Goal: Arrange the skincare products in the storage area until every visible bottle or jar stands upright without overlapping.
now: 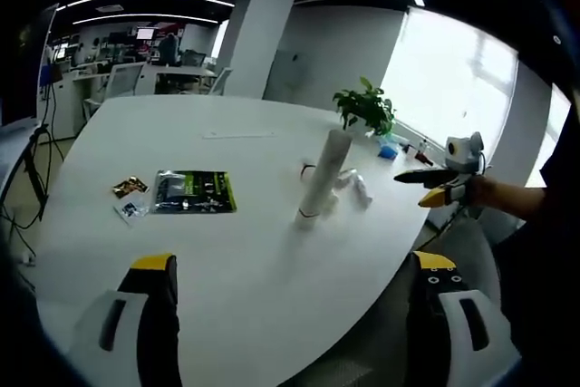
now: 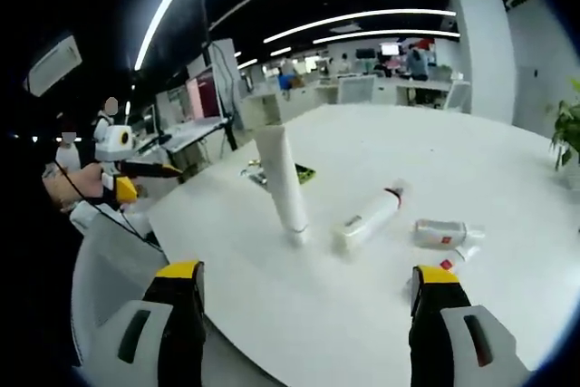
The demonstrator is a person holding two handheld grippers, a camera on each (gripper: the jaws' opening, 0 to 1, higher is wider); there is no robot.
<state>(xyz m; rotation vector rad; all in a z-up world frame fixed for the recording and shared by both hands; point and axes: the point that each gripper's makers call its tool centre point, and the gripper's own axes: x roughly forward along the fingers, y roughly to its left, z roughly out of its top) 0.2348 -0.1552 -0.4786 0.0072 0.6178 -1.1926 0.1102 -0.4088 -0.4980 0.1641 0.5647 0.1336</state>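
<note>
A tall white tube (image 1: 323, 177) (image 2: 283, 183) stands upright on the white table (image 1: 227, 251). Beside it lie a white bottle with a red cap (image 2: 367, 217), a small clear bottle (image 2: 446, 233) and a small tube (image 2: 460, 256); in the left gripper view these lying bottles (image 1: 355, 188) are bunched behind the tube. My left gripper (image 1: 294, 292) hangs open over the near table edge. My right gripper (image 2: 308, 296) is open too, short of the tube, with nothing between its jaws. Each gripper shows in the other's view, off the table edge: right gripper (image 1: 412, 178), left gripper (image 2: 159, 168).
A green packet (image 1: 193, 191) and two small sachets (image 1: 130, 198) lie left of the tube. A potted plant (image 1: 365, 106) stands at the table's far edge by the window. A grey chair (image 2: 109, 242) is near the table edge. Desks and chairs fill the background.
</note>
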